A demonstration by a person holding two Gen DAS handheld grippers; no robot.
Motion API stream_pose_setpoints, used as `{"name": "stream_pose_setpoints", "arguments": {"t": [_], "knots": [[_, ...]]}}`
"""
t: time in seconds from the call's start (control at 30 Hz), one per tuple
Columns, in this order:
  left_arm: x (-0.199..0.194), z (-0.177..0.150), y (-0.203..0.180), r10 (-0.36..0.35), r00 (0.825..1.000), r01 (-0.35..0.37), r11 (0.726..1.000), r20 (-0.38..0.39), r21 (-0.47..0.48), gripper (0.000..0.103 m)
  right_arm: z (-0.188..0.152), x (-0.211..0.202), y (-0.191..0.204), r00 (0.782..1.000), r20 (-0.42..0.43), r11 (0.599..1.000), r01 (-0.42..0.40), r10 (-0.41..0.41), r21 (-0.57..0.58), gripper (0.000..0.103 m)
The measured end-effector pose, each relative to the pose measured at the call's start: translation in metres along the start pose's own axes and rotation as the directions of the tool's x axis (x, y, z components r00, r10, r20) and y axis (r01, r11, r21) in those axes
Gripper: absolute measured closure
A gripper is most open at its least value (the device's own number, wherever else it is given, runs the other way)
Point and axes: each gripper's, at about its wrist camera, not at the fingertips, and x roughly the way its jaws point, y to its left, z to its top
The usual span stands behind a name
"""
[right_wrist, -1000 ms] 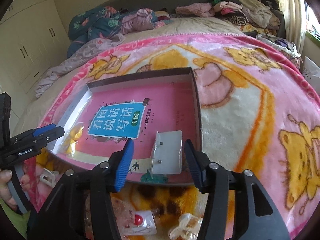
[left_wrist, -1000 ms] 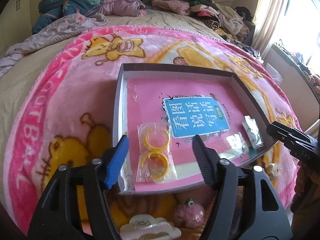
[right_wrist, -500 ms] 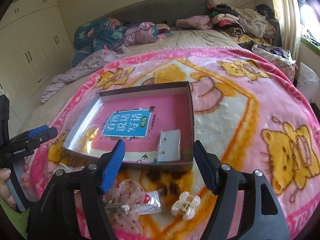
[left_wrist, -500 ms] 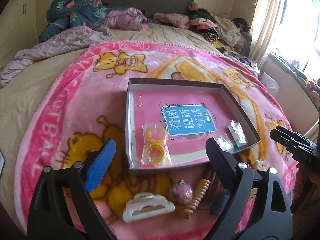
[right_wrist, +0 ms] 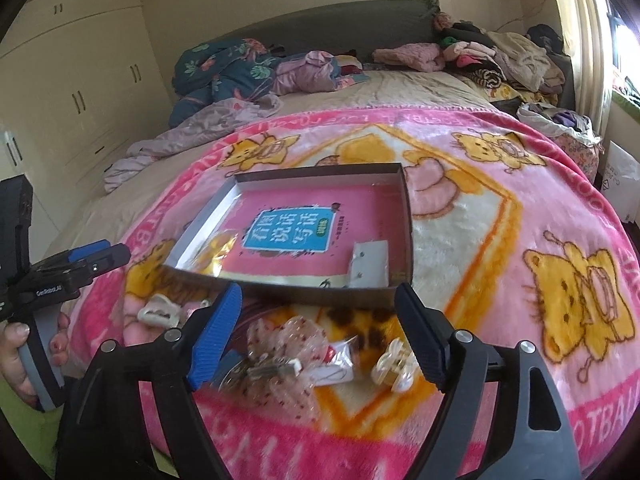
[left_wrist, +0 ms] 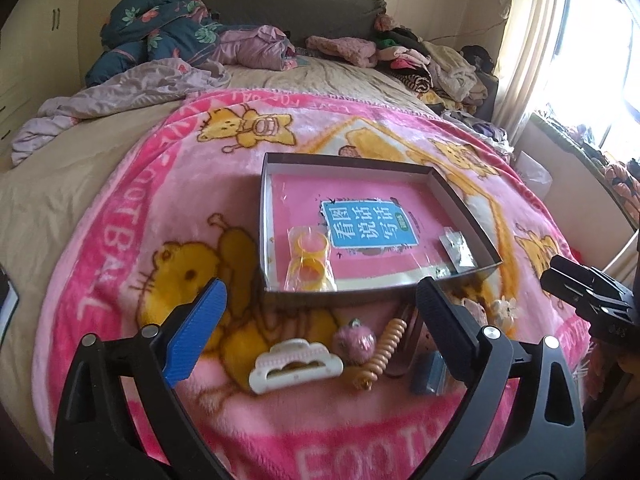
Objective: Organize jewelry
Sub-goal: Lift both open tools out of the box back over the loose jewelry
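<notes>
1. On the bed's pink blanket [left_wrist: 120, 216] both grippers have pulled back from the box [left_wrist: 262, 216]; a second ago they hung over it, and now the left gripper [left_wrist: 320, 312] and right gripper [right_wrist: 318, 310] hover with jaws spread wide, grasping nothing.
2. Two deliveries look done to me: the bagged yellow rings [left_wrist: 307, 258] and a small packet [right_wrist: 370, 262] lie inside the box, on the pink book [left_wrist: 366, 222].
3. Loose pieces wait in front of it: a white hair claw [left_wrist: 294, 366], pink pompom [left_wrist: 356, 342], spiral tie [left_wrist: 380, 354], a clear pouch [right_wrist: 284, 360], a small white clip [right_wrist: 394, 364].
4. They crowd together, so picking one cleanly may be awkward.
</notes>
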Motion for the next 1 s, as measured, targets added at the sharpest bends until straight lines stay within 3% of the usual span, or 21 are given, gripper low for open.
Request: {"name": "stream_pose_setpoints", "arguments": {"t": [0.5, 1.0], "knots": [[-0.027, -0.040, 0.002, 0.018, 1.000, -0.018, 1.000, -0.003, 0.001, 0.016, -0.035, -0.012, 0.025, 0.999, -0.034, 0.998, -0.037, 0.035, -0.045, 0.022], [-0.030, -0.083, -0.005, 0.021, 0.998, -0.020, 1.000, -0.056, 0.015, 0.016, -0.066, -0.004, 0.030, 0.995, -0.086, 0.997, -0.050, 0.044, -0.067, 0.022]]}}
